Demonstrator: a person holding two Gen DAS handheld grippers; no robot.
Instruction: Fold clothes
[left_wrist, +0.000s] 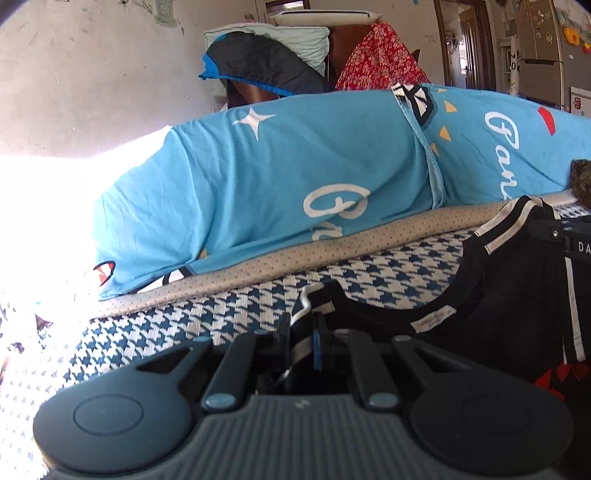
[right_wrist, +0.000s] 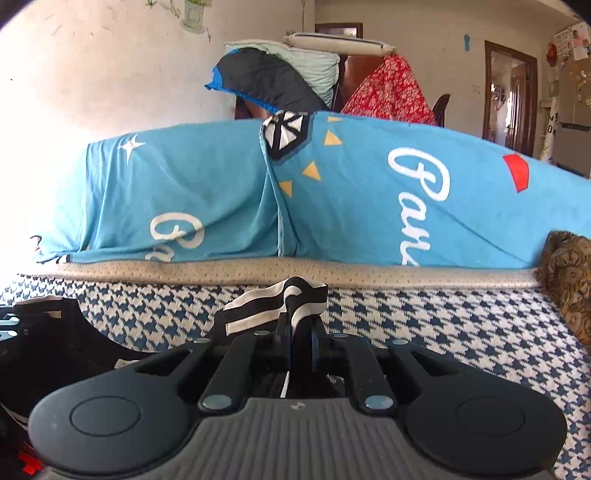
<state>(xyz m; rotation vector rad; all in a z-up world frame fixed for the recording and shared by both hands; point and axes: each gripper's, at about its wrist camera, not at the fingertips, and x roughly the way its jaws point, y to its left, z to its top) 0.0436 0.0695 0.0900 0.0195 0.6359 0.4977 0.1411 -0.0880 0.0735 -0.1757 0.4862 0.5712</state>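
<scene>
You hold the black shirt (left_wrist: 517, 295) with both tongs, and it lies over the houndstooth cover (left_wrist: 229, 310) of the bed. In the left wrist view, your left gripper (left_wrist: 308, 325) is closed, and its jaws pinch a black edge with a white stripe; the rest of the shirt spreads from there toward 3 o'clock, where the neckline with a small label (left_wrist: 432, 319) is visible. In the right wrist view, your right gripper (right_wrist: 301, 325) is also closed tight, and it clamps a bunched piece of black and white striped trim (right_wrist: 269, 302) that stands up just above the jaws. The dark body of the shirt is at 9 o'clock in this view, at the picture's edge. Behind the cover, at 12 o'clock in both views, a blue sheet (right_wrist: 207, 181) with white letters hangs over a raised shape. A brown patterned cushion (right_wrist: 565, 273) sits at 3 o'clock beside the sheet.
</scene>
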